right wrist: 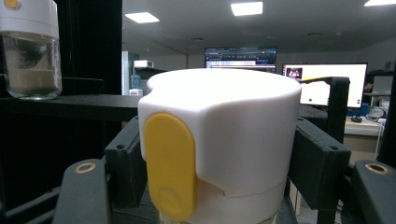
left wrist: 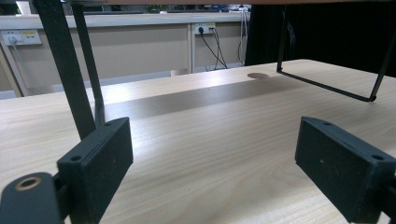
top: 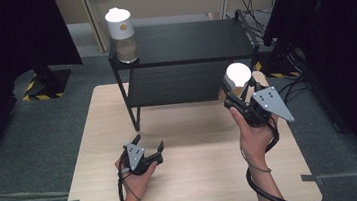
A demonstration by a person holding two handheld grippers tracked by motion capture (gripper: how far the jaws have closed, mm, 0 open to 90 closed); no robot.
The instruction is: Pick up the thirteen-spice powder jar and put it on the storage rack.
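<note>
My right gripper has both jaws clamped on a white-lidded jar; in the right gripper view the 2 black pads press on either side of its lid, and a yellow oval button faces the camera. I am carrying that jar in the air, off the table, just in front of the right end of the black shelf rack, with its lid about level with the rack's top board as the right gripper view shows it. In the high view the jar sits above my right hand, with the grey plate to its right.

My left gripper has its jaws spread wide with nothing between them. It rests low over the wooden table, just in front of the rack's left front leg.

A 2nd jar with the same white lid stands upright on the rack's top board at its left end; through its glass I see a pale filling in the lower part.
</note>
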